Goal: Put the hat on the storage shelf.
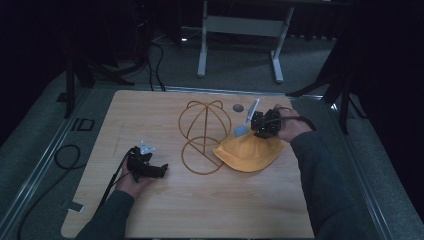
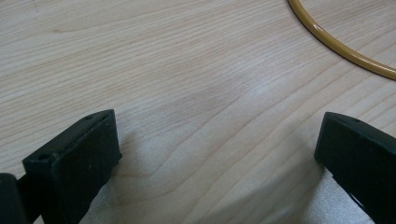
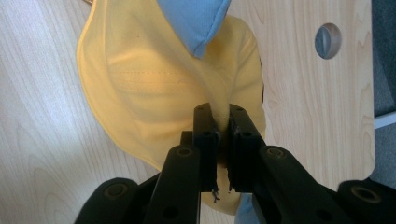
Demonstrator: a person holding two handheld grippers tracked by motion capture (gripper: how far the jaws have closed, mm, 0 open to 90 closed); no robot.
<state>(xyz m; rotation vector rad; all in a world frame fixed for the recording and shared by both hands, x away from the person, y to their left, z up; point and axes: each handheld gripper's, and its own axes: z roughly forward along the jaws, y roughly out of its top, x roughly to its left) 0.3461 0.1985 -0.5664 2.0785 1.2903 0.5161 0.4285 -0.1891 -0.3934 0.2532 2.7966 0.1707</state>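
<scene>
Hat (image 3: 154, 88) pinched in right claw (image 3: 223, 126).

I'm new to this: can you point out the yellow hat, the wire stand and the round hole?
yellow hat (image 1: 247, 155): high view, brim
wire stand (image 1: 205, 117): high view, dome's middle wire
round hole (image 3: 328, 41): right gripper view, its centre

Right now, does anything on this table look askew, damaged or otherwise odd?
Nothing looks damaged or spilled. The yellow hat lies crumpled beside the wire hat stand, not on it, with the right gripper pinching a fold of its fabric. The left gripper rests open on the table.
</scene>
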